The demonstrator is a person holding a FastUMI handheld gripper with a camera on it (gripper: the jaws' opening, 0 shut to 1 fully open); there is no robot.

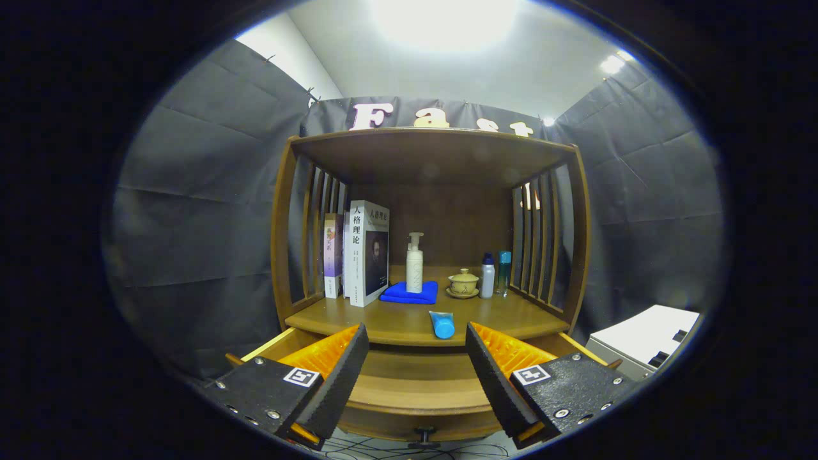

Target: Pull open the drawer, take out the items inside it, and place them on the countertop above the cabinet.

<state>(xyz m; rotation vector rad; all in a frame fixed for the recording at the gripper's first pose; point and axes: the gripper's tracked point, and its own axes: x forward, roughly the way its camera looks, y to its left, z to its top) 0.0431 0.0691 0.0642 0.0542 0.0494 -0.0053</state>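
Drawer [418, 383] is pulled open below the worktop [409, 322] — no items can be made out inside. Blue tube [442, 325] lies at the worktop's front edge, within reach. Gripper [416, 367] is released, empty, held above the drawer.

- The place was a recording booth dressed as a home corner, hung with black cloth walls [192, 211].
- A wooden cabinet [434, 160] held books [365, 252], a pump bottle [415, 263], a folded blue towel [409, 293] and a lidded teacup [463, 282].
- Its drawer [415, 390] stood open below the gripper's [416, 374] spread, empty fingers.
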